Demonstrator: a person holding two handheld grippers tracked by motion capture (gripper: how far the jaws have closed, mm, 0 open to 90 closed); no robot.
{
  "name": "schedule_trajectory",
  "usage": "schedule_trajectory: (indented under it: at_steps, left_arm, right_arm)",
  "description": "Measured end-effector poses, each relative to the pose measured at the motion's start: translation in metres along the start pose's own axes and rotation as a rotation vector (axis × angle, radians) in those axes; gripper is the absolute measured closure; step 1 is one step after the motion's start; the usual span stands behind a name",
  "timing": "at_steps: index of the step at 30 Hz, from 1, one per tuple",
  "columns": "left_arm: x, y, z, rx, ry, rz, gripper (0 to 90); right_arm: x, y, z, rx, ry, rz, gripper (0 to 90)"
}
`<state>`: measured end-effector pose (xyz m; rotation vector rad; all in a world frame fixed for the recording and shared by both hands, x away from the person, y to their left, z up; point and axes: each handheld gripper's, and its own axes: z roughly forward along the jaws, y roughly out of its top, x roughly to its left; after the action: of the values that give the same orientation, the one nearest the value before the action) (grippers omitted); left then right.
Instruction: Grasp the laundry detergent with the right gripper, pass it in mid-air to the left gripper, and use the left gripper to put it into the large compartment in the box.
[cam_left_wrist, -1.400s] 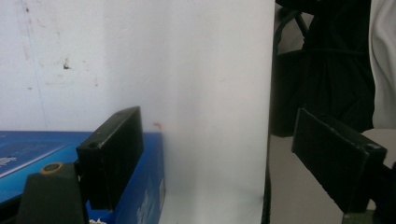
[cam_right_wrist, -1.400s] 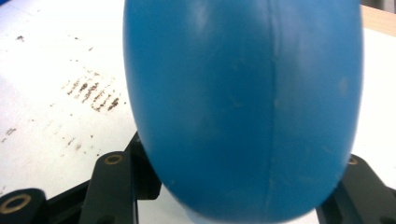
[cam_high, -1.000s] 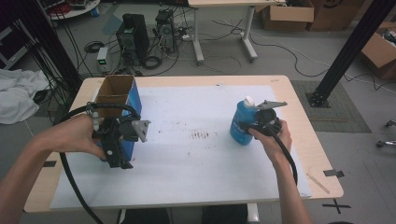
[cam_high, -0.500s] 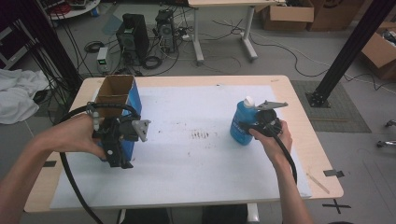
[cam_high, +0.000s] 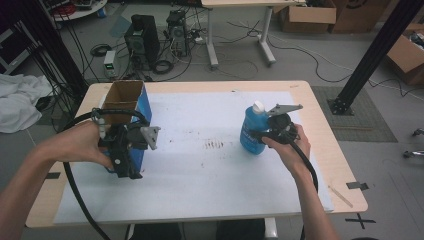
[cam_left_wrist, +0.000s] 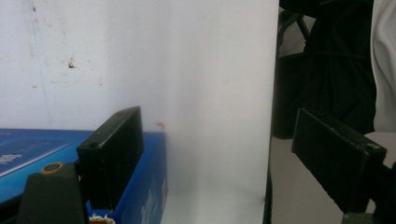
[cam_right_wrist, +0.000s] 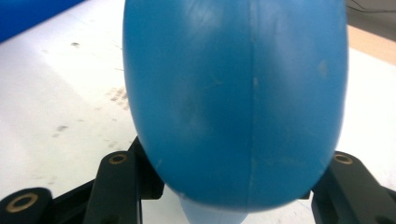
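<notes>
Left tongs (cam_high: 131, 156) gaping (jaws wide), right tongs (cam_high: 261, 134) clamped

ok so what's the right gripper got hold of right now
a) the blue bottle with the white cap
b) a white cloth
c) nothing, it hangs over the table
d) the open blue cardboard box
a: the right gripper is closed around the blue bottle, which stands upright on the white table cover; in the right gripper view the bottle's body sits squeezed between the two black fingers.
</notes>
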<state>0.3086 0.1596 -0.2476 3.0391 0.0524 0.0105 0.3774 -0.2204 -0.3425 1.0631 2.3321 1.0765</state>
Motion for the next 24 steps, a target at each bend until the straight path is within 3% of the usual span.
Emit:
schedule_trajectory:
  at_steps: [14, 24]
  left_arm:
    - [0.016, 0.007, -0.019, -0.056, 0.013, -0.022, 17.7]
    - [0.03, 0.021, -0.039, -0.094, 0.03, -0.021, 17.6]
  right_arm:
    - [0.034, 0.038, -0.018, 0.031, 0.142, -0.126, 45.8]
    - [0.055, 0.049, -0.016, 0.039, 0.238, -0.186, 45.9]
